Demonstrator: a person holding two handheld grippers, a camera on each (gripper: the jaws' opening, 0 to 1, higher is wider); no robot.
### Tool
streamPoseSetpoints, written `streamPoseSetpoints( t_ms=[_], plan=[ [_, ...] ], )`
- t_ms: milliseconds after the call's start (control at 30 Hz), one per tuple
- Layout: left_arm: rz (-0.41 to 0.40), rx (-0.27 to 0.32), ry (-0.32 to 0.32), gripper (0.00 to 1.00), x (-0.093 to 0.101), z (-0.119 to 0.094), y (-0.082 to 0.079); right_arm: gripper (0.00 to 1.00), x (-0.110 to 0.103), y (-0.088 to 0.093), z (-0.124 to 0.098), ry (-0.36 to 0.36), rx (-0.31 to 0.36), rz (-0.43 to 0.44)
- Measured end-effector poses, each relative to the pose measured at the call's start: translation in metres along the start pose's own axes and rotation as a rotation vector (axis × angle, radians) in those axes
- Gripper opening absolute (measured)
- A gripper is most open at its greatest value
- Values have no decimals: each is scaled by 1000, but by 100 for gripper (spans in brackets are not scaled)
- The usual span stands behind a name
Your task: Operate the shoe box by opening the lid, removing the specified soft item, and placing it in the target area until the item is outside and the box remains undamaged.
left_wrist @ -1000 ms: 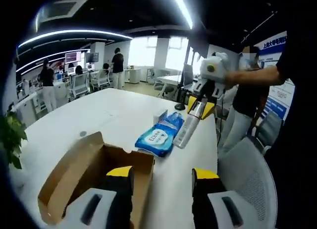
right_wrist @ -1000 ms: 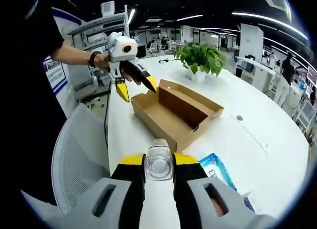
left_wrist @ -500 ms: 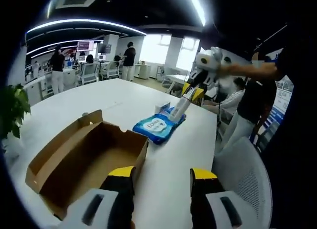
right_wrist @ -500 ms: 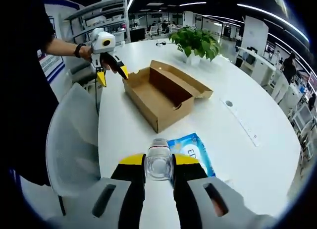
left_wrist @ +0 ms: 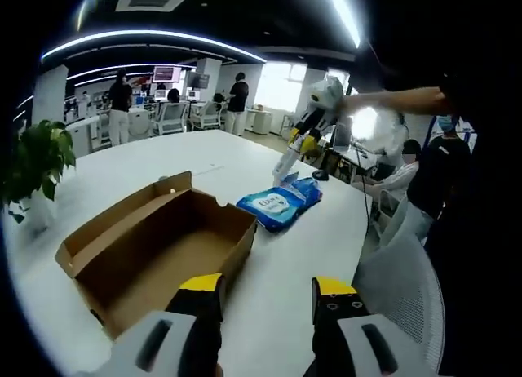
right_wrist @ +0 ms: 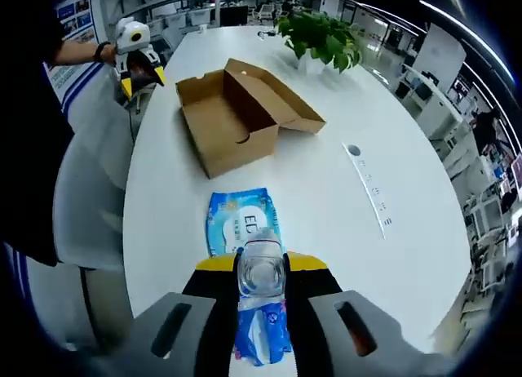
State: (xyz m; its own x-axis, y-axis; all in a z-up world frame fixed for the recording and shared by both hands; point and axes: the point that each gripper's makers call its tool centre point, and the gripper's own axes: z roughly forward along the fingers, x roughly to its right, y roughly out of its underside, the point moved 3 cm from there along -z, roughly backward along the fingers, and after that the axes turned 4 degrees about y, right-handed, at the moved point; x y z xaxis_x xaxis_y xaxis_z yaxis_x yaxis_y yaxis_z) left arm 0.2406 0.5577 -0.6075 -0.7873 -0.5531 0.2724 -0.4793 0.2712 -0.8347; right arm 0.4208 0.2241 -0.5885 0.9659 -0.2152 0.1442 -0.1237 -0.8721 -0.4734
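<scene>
**Shoe box open and empty-looking, soft pack already out on the desk under the right tongs**

The shoe box (right_wrist: pixel 241 112) sits in the upper left of the right gripper view with its lid folded back, cardboard interior bare as far as can be seen; in the left gripper view the shoe box (left_wrist: pixel 155 250) fills the lower left, just ahead of the left tongs (left_wrist: pixel 265 299). The soft item — a blue wipes pack (right_wrist: pixel 245 230) — lies flat on the white desk (right_wrist: pixel 351 230), apart from the box, its long axis running up the frame, roughly in line with the right tongs' own reach.

The right tongs (right_wrist: pixel 261 271) are closed onto a clear bottle (right_wrist: pixel 261 271), its cap pointing up the frame and overlapping the pack's near end. Whether the bottle touches the pack cannot be told. In the left gripper view those tongs (left_wrist: pixel 298 144) hang at upper centre with the bottle slanting down toward the wipes pack (left_wrist: pixel 280 206) at centre right.

The left tongs stand open, nothing between them, aimed between the box's near corner and the bare desk (left_wrist: pixel 294 255).

The relation that matters: the pack lies directly beneath and ahead of the right tongs, far from the left. By my reading the pack is already outside the box, so what remains turns on setting the bottle down beside it — the right hand is plainly the nearer one.
</scene>
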Motion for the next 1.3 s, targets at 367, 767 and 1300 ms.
streamPoseSetpoints(
  t_ms=[367, 767, 1300],
  plan=[
    [-56, 10, -81, 43, 5, -23, 20, 18, 35, 0, 25, -13, -116, -105],
    [-88, 22, -132, 42, 1, -35, 28, 18, 49, 12, 50, -56, -205, -155],
    [-116, 15, -158, 42, 3, -40, 39, 18, 48, 35, 77, -98, -289, -180]
  ],
)
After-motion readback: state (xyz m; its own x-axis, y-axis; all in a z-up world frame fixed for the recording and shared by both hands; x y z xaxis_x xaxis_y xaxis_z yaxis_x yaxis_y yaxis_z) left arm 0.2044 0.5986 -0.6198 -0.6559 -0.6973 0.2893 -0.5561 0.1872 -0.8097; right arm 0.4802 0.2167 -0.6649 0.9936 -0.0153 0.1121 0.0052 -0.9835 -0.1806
